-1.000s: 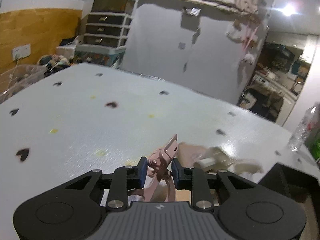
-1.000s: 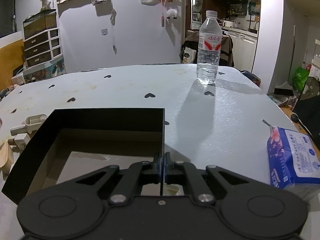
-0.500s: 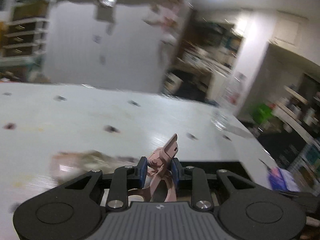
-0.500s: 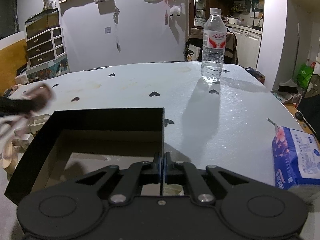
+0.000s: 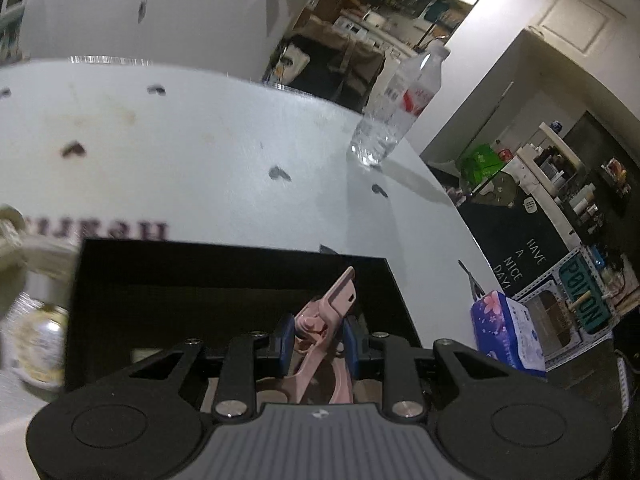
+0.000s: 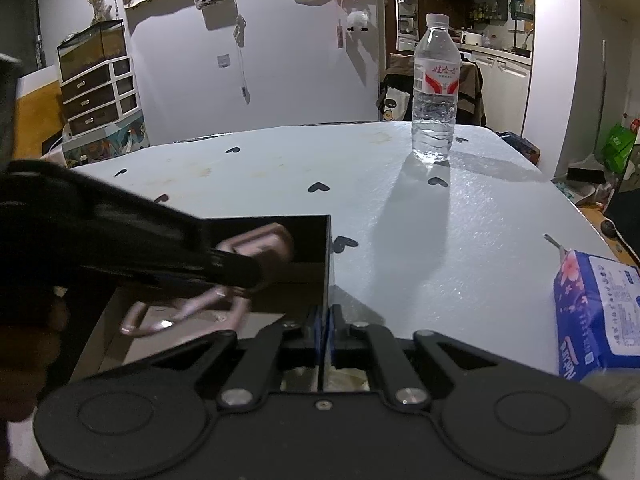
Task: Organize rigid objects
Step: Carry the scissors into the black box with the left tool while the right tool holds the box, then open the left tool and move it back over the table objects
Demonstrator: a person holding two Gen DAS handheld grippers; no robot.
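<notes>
L gripper (image 5: 314, 340) angled down over the black box (image 5: 224, 276), jaws clamped on pink tool (image 5: 320, 320). R gripper (image 6: 325, 330) angled down, jaws pinching the box's wall. Vs 1 s ago: L swung from bare table (image 5: 200, 152) to above box; R unmoved.

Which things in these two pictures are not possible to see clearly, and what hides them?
- Pink tool, left wrist view: its lower handles are hidden behind the left hand-held gripper.
- Same tool, right wrist view: blurred and partly covered by that gripper's dark arm.
- Black box: its floor is mostly hidden by the grippers in both views.
- Objects at the left edge, left wrist view: blurred and cut off, not identifiable.
- Tissue pack: cut by the right edge.
</notes>
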